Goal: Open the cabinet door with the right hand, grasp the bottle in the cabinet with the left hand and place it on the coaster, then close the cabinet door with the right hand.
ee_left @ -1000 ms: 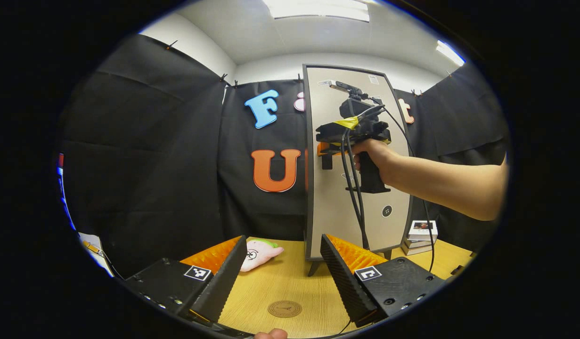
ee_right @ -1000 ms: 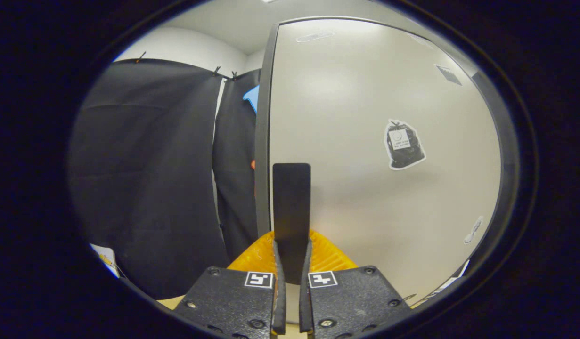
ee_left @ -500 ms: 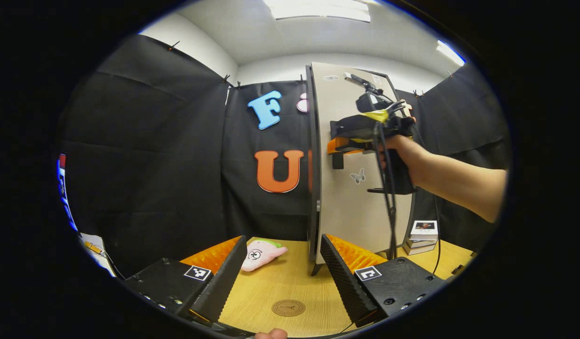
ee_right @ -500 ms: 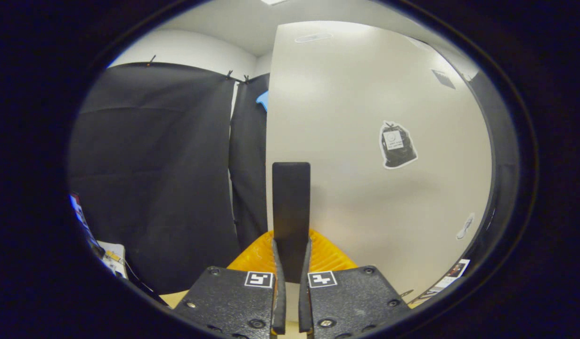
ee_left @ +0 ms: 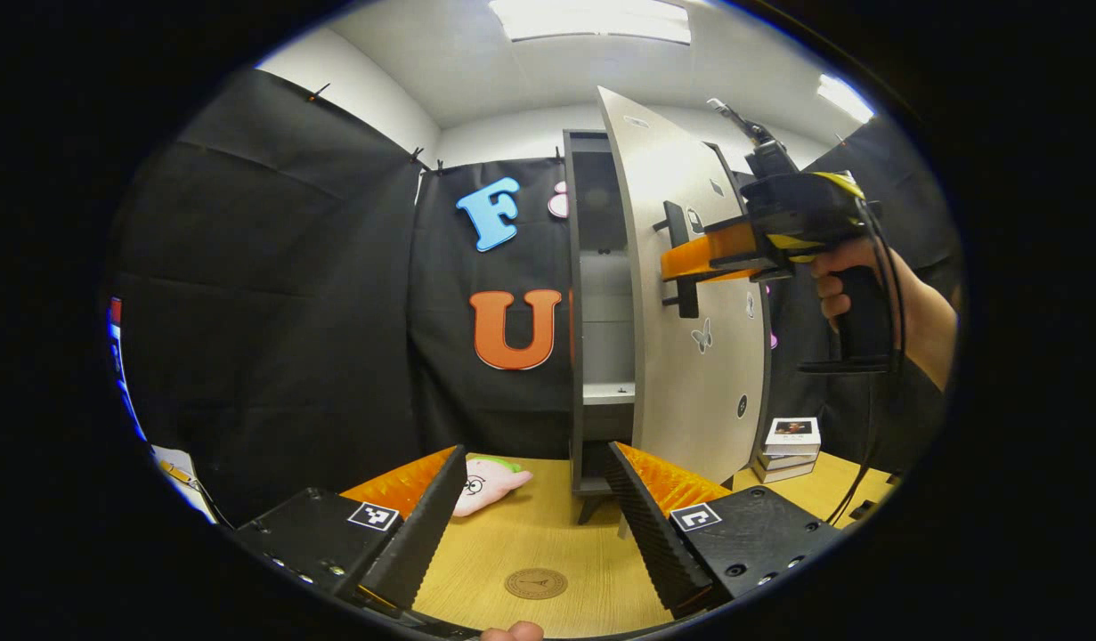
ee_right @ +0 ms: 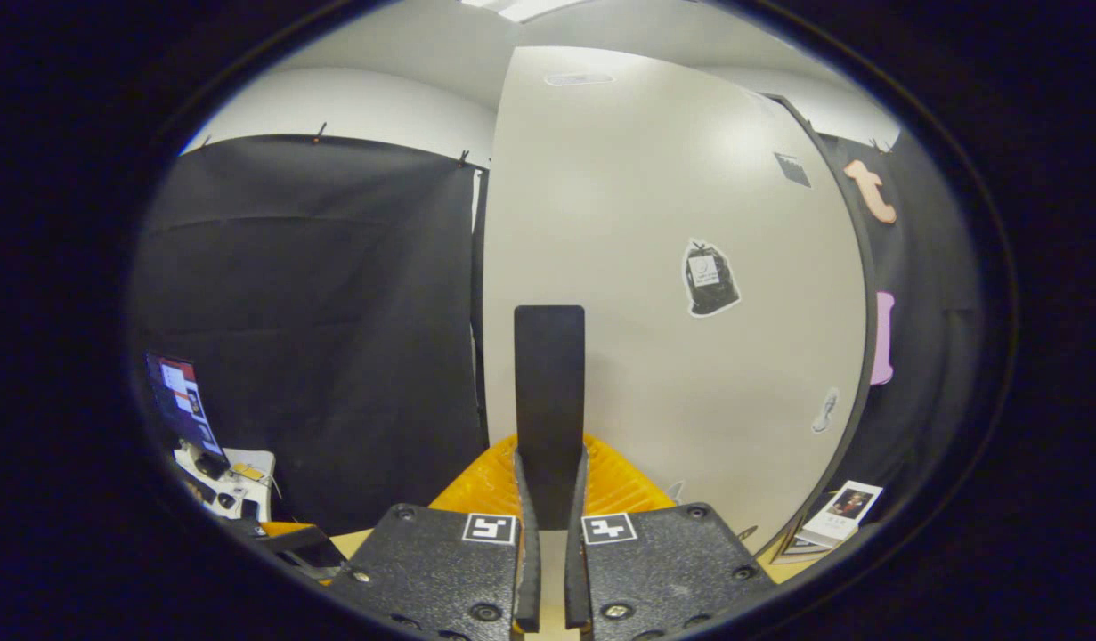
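At the back edge of the light wooden desk (ee_left: 548,543), the tall dark-framed cabinet (ee_left: 592,312) stands with its pale beige door (ee_left: 690,356) swung partly open. Your right gripper (ee_left: 681,271) is clamped on the door's flat black upright handle (ee_right: 549,401), both fingers pressed against it. Your left gripper (ee_left: 534,516) hovers low over the desk, fingers spread wide with nothing between them. The round brown coaster (ee_left: 536,583) lies near the front edge, between those fingers. You cannot make out the bottle on the shelves showing in the gap. The door's stickers carry no readable writing. A pink plush toy (ee_left: 490,481) lies left of the cabinet's foot; a stack of small books (ee_left: 790,441) sits right.
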`<action>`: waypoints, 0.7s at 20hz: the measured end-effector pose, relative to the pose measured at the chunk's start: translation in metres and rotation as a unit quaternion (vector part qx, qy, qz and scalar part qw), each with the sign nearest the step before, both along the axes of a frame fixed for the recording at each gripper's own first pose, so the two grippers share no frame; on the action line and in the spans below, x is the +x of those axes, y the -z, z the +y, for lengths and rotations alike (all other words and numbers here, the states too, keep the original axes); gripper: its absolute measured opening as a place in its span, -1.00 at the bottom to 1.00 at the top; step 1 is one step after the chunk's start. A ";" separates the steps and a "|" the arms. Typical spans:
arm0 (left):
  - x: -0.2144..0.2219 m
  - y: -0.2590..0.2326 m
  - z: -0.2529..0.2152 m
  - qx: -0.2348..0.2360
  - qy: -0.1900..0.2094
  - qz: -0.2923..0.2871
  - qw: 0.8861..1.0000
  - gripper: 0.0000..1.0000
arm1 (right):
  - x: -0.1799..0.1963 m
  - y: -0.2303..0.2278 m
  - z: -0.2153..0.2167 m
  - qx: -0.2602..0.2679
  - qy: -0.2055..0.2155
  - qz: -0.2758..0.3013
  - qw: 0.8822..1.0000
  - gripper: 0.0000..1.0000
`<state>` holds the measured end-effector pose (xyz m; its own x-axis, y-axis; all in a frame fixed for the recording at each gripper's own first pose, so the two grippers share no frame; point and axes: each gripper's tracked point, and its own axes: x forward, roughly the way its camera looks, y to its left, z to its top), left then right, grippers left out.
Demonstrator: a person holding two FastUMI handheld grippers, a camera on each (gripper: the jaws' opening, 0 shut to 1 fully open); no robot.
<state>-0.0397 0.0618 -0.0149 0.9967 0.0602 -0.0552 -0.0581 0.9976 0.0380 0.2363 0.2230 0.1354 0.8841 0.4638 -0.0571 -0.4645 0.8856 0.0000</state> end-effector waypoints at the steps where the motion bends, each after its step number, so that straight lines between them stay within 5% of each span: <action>1: 0.002 0.000 -0.005 0.000 0.006 0.000 1.000 0.89 | -0.002 0.000 -0.003 0.000 -0.003 0.001 1.000 -0.72; 14: 0.005 -0.001 -0.092 0.007 0.078 0.001 0.997 0.89 | -0.032 -0.002 -0.048 -0.002 0.042 0.000 0.999 -0.73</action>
